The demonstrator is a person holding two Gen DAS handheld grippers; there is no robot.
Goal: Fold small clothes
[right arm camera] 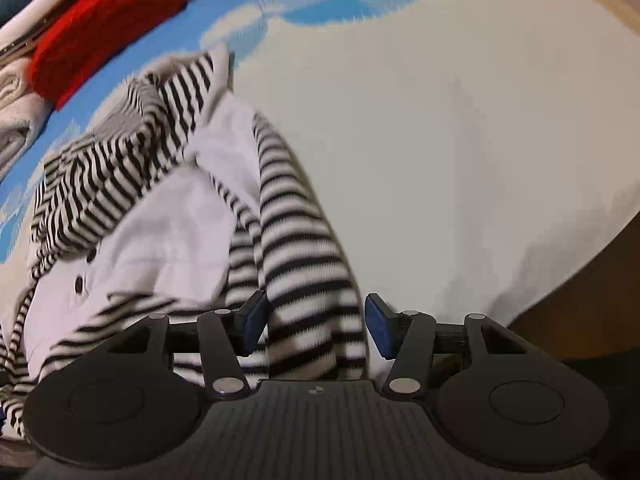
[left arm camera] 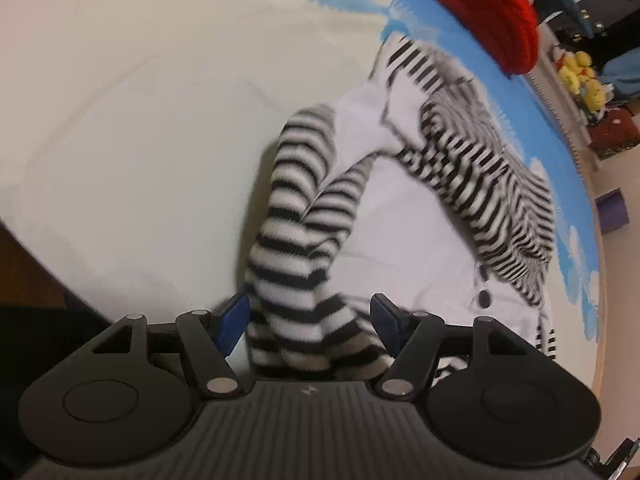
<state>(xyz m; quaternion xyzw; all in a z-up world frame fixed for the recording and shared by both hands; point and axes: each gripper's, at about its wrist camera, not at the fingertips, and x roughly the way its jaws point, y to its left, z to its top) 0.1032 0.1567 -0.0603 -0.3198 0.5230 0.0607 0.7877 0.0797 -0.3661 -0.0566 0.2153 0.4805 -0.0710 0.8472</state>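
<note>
Clearly, wide cream bedding [right arm camera: 460, 128] lies bare beside the crumpled striped garment [left arm camera: 304, 216]; left gripper [left arm camera: 310, 322] and right gripper [right arm camera: 314, 326] straddle its sleeves, released.

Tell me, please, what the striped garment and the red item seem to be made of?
Striped garment: probably soft knit, matte; the stripes look fuzzy, though the picture is blurred. Its white panel looks smoother, with dark buttons. Red item: likely chunky ribbed knit, matte and fuzzy.
</note>
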